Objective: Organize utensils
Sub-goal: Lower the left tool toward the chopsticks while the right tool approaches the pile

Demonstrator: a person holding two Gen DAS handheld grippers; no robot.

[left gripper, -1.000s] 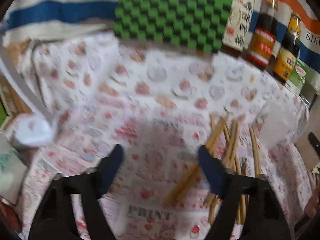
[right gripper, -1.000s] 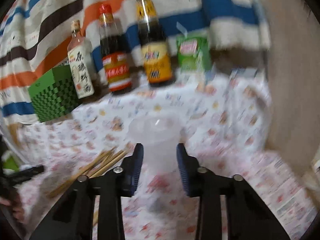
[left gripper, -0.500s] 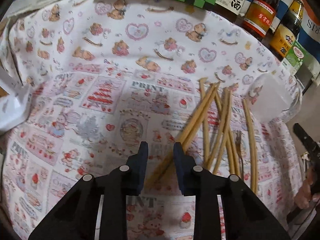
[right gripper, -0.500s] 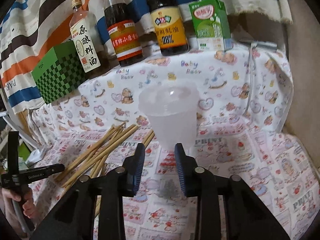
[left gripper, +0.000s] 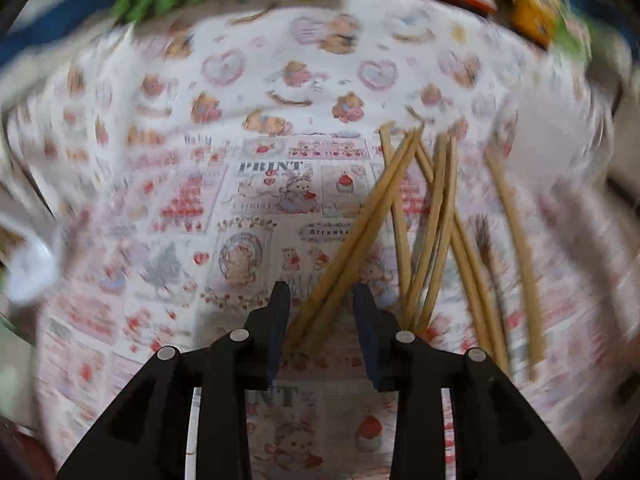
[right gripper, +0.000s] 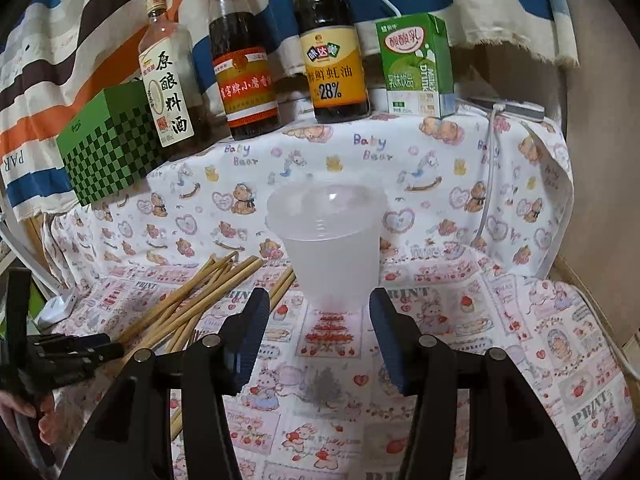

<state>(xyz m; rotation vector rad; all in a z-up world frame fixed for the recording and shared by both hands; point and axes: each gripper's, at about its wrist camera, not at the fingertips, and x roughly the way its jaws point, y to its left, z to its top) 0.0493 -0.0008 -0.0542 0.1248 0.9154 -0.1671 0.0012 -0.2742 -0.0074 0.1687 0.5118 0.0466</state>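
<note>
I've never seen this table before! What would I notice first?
Probably the frosted plastic cup standing upright mid-table, just beyond the open right hand-held gripper. Left of it lies a messy pile of bamboo chopsticks. Along the back stand three sauce bottles and a green drink carton.

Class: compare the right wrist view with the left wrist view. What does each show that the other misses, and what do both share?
Only the right wrist view shows the green milk drink carton, the clear rice wine bottle and the left tool from outside. Only the left wrist view shows two chopsticks running between that open tool's fingers. Both share the chopstick pile, the translucent plastic cup and the checkered green box.
</note>
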